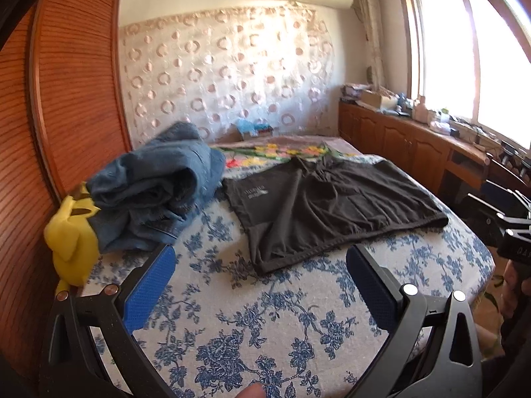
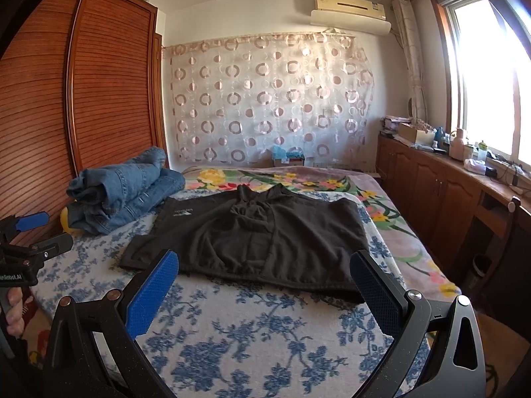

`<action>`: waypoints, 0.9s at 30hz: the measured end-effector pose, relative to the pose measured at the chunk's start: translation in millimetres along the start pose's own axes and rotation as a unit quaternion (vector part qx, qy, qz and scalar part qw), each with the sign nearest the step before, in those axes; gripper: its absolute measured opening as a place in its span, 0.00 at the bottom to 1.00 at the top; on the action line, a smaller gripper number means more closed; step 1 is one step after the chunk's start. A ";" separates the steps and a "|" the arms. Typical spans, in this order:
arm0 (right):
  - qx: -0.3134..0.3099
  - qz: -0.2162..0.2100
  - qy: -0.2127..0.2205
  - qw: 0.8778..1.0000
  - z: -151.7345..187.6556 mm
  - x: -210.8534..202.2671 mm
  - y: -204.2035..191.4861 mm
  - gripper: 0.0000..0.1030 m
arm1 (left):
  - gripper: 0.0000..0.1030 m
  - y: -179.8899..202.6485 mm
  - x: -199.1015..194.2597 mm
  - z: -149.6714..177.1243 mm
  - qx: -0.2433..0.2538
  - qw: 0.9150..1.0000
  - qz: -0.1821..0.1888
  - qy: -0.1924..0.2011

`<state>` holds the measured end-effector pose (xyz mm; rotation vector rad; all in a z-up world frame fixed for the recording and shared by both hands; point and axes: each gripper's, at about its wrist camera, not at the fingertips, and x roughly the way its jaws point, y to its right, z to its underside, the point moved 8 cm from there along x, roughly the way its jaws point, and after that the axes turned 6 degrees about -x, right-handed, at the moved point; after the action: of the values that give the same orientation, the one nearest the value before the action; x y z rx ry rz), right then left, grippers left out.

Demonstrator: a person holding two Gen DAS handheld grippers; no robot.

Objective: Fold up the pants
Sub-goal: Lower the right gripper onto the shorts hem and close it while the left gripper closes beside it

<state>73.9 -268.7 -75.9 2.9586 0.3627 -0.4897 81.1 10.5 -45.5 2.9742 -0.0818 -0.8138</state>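
Black shorts (image 1: 325,199) lie spread flat on the bed's blue-flowered sheet (image 1: 252,325), with a small grey logo near their left side. They also show in the right wrist view (image 2: 262,235). My left gripper (image 1: 260,258) is open and empty, held above the sheet just short of the shorts' near hem. My right gripper (image 2: 264,265) is open and empty, its blue fingers (image 2: 152,295) framing the shorts' near edge from above. The left gripper also shows at the left edge of the right wrist view (image 2: 31,232).
A pile of folded blue jeans (image 1: 156,185) sits at the bed's left, beside a yellow plush toy (image 1: 71,238). A wooden wardrobe (image 2: 99,83) stands on the left. A wooden cabinet (image 2: 441,192) with clutter runs under the window on the right.
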 end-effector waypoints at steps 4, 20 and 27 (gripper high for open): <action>-0.004 -0.004 -0.013 1.000 3.6 6.8 5.7 1.00 | 1.00 0.0 18.6 9.8 0.020 1.000 0.005 -0.021; -0.029 0.018 -0.072 0.997 4.6 16.8 36.6 0.87 | 0.87 -23.5 87.4 54.8 0.060 0.990 -0.002 -0.125; -0.022 0.016 -0.091 0.995 6.8 11.6 40.6 0.80 | 0.76 -24.8 103.8 62.7 0.073 0.986 -0.003 -0.153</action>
<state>92.8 -306.4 -82.9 2.8426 0.3012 -0.7309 139.2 25.9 -153.6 2.9522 -0.1523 -1.3134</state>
